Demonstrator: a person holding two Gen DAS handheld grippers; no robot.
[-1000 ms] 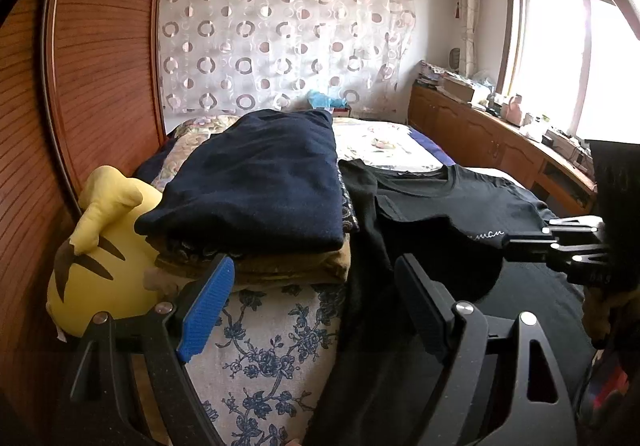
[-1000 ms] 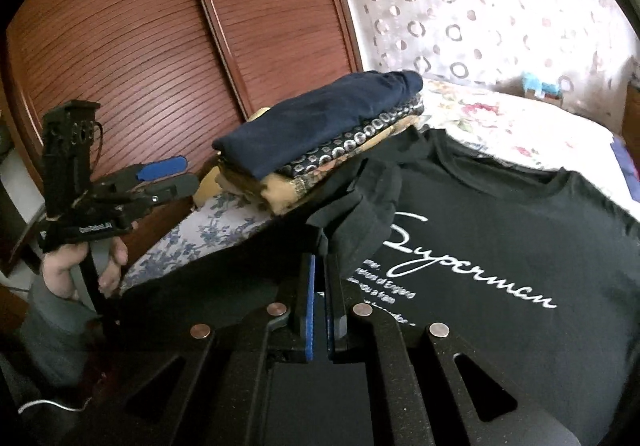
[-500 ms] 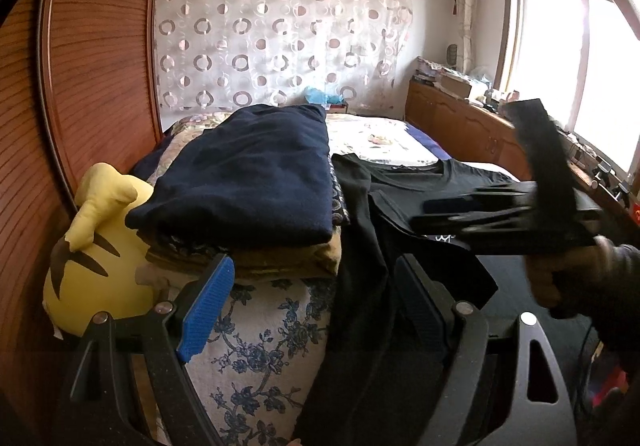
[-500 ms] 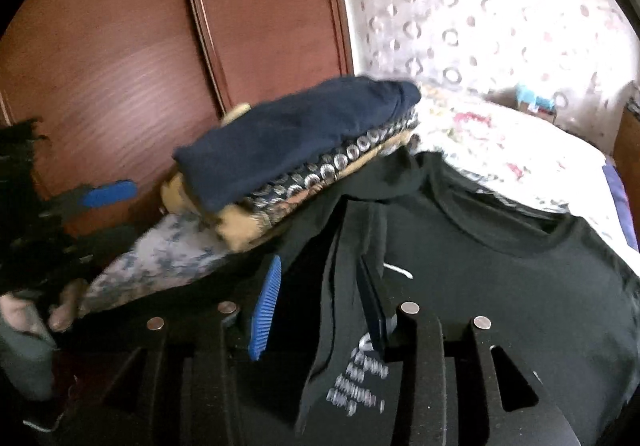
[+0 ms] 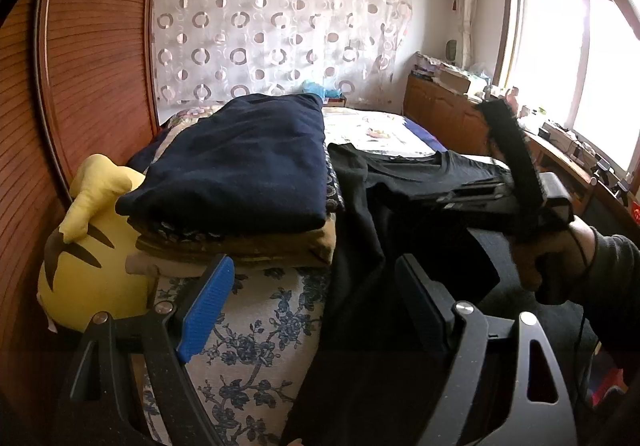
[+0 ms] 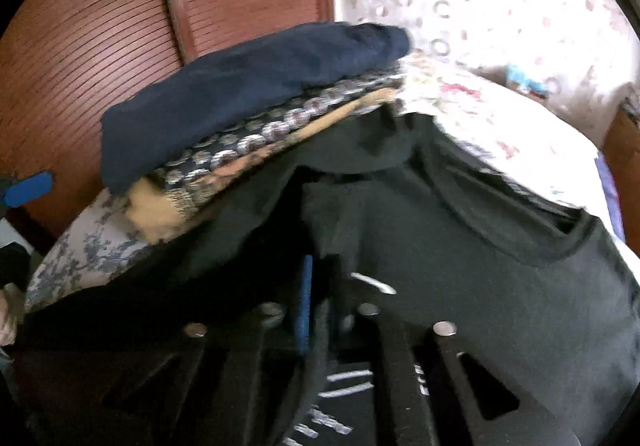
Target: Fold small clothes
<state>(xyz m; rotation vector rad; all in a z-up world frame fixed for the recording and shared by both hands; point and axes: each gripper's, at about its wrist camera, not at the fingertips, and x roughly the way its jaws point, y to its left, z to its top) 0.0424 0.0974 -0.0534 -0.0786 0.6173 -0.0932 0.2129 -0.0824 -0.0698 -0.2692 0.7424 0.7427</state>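
A bed with a white, blue-flowered cotton cover (image 5: 256,330) carries everything. On it lies a spread black T-shirt with white lettering (image 6: 500,278), and just beside it a stack of folded clothes topped by a navy garment (image 5: 244,166). A yellow plush toy with brown stripes (image 5: 92,266) rests against the stack.

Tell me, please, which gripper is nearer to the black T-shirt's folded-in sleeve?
The right. The right gripper is shut on the black T-shirt at that sleeve, while the left gripper hangs open over the bed's edge, short of the sleeve and touching nothing.
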